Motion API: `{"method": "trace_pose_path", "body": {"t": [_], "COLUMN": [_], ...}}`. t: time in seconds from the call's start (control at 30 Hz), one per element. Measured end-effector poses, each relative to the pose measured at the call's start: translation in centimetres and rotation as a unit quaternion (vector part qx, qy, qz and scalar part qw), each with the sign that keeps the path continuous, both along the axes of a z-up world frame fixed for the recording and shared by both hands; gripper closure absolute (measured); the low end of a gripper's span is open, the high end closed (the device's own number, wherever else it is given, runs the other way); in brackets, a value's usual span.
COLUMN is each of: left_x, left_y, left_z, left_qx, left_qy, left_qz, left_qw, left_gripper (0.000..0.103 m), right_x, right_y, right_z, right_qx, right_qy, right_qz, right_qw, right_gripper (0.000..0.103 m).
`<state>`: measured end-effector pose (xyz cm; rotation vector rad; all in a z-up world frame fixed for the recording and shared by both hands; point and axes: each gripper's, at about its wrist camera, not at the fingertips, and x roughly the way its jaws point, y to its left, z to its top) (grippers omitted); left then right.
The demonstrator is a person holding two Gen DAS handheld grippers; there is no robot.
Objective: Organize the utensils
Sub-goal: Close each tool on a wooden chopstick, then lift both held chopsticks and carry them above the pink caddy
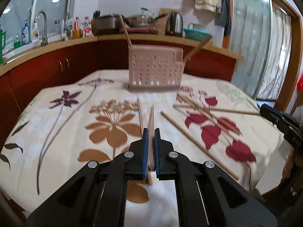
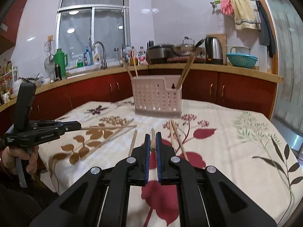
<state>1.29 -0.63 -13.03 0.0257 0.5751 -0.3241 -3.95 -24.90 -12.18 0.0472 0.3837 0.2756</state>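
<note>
Gripping one chopstick (image 1: 151,121) in your left gripper (image 1: 151,132), you clamp another chopstick (image 2: 153,140) in the right gripper (image 2: 153,138). Both jaws are closed on wood. Loose chopsticks (image 1: 204,113) lie before the pink holder (image 1: 154,70) on the floral surface (image 1: 56,132).

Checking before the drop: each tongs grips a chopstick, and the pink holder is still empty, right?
Not empty. The right wrist view shows chopsticks already standing in the pink holder. The left tongs and right tongs each grip a chopstick.
</note>
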Motion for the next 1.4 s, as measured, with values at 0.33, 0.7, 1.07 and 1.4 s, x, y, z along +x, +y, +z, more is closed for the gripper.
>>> {"method": "trace_pose_path", "body": {"t": [0.33, 0.7, 1.07, 1.4], "left_x": [1.0, 3.9, 7.6, 10.5], "left_y": [0.7, 0.6, 0.6, 0.7], "left_z": [4.0, 6.8, 7.9, 8.2], "left_qx": [-0.022, -0.032, -0.032, -0.032], "left_qy": [-0.053, -0.085, -0.094, -0.094], "left_qz": [0.011, 0.009, 0.011, 0.010], "left_qw": [0.9983, 0.9959, 0.9949, 0.9950], "left_gripper": [0.096, 0.096, 0.096, 0.096], "right_x": [1.5, 5.3, 10.2, 14.8], "right_y": [-0.5, -0.1, 0.3, 0.9], "right_z": [3.3, 6.0, 7.7, 7.7], "right_qx": [0.017, 0.019, 0.038, 0.046], "right_qy": [-0.035, -0.070, -0.098, -0.087], "right_qz": [-0.003, 0.000, 0.002, 0.003], "right_qw": [0.999, 0.997, 0.994, 0.995], "right_gripper": [0.096, 0.096, 0.096, 0.096]}}
